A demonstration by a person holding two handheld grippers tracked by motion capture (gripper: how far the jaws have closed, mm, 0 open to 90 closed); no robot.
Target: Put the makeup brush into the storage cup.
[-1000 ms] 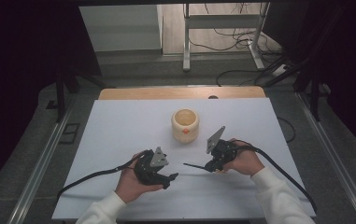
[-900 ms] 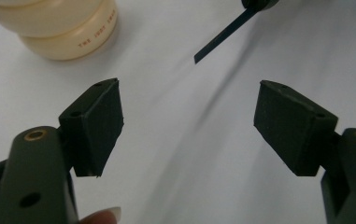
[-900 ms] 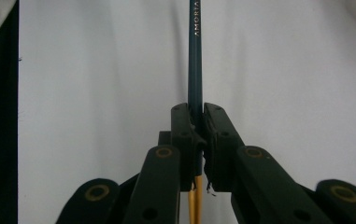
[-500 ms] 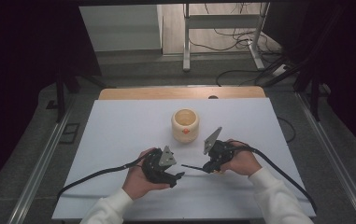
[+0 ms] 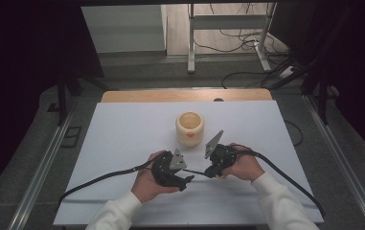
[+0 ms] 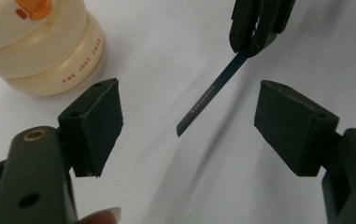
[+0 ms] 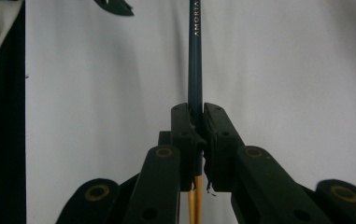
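White tabletop fills mid-frame. Low centre, the right gripper pinches a dark blue pencil that points leftward at the left gripper, whose jaws gape wide around its tip. Just above them stands a cream cup, its contents not discernible.

one cream cup, one dark blue pencil, two grippers.

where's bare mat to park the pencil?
Free: the white mat left of the cream pot, and the strip right of it toward the mat's right edge. Crowded: mid-front, where the left tongs stand open facing the pencil clamped in the right tongs.
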